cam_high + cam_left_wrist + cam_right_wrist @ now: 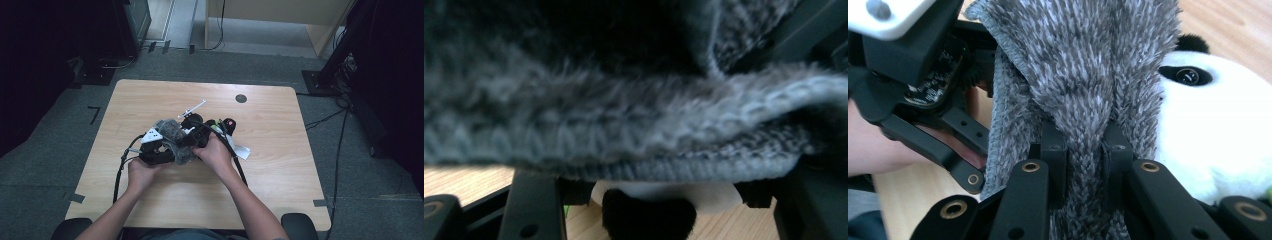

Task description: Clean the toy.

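A grey fuzzy knit piece (pixel 172 137) is bunched at the middle of the wooden table (pixel 280 190). Next to it lies a white and black panda plush toy (pixel 226 126). My right gripper (pixel 1083 145) is shut on a fold of the knit piece (pixel 1078 60), with the panda (pixel 1208 135) just to its right. My left gripper (pixel 156 148) sits at the knit's left side. In the left gripper view the knit (pixel 624 115) drapes across and hides the jaw tips. The panda (pixel 649 210) shows below it, between the jaws.
A thin white tool (pixel 192 107) lies behind the bundle. A dark round grommet (pixel 241 98) sits at the table's back right. White paper (pixel 242 151) pokes out by the right wrist. Black cables trail off the front edge from both grippers.
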`<move>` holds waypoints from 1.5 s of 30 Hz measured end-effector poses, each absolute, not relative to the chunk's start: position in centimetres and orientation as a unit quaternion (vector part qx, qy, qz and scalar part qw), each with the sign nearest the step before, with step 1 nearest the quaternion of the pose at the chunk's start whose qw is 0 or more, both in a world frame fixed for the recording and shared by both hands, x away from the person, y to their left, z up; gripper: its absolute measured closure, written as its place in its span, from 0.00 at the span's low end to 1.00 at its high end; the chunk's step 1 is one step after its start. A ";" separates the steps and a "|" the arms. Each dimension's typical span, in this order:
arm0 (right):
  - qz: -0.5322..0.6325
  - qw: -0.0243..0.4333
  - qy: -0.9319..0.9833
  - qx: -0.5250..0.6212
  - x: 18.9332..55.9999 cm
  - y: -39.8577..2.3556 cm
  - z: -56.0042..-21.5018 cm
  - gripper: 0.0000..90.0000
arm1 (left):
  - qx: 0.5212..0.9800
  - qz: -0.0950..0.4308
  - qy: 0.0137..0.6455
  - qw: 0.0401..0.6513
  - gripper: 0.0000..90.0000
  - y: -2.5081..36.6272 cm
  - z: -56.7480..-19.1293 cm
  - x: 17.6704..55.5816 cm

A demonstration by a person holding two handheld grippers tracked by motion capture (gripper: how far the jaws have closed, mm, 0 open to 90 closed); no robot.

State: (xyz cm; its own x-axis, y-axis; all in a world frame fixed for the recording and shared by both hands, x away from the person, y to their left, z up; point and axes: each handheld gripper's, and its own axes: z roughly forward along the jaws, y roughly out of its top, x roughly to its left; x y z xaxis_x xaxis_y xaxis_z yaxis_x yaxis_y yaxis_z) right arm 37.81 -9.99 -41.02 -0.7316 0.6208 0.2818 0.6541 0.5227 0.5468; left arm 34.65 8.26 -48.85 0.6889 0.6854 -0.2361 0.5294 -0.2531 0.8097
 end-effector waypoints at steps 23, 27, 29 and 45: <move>-0.343 0.019 -0.860 -0.377 36.6 -15.2 -40.6 0.88 | 0.797 0.074 0.380 0.463 0.47 7.8 -48.7 35.0; -0.355 0.013 -0.854 -0.381 36.3 -16.4 -40.3 0.88 | 0.798 0.073 0.380 0.463 0.47 7.8 -48.7 35.0; -0.362 0.014 -0.849 -0.385 36.3 -17.1 -40.3 0.88 | 0.798 0.074 0.380 0.462 0.47 7.8 -48.7 35.0; -0.376 0.026 -0.816 -0.439 36.7 -23.2 -41.2 0.88 | 0.800 0.077 0.378 0.460 0.47 7.8 -48.7 34.9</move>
State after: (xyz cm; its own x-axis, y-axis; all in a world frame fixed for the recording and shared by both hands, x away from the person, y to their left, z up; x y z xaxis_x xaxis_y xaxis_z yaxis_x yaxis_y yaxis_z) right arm 36.70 -23.24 -41.17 -0.6138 0.6963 0.3721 0.7355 0.3331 0.5899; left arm 34.89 7.81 -48.68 0.7031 0.6748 -0.2244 0.5330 -0.2911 0.7945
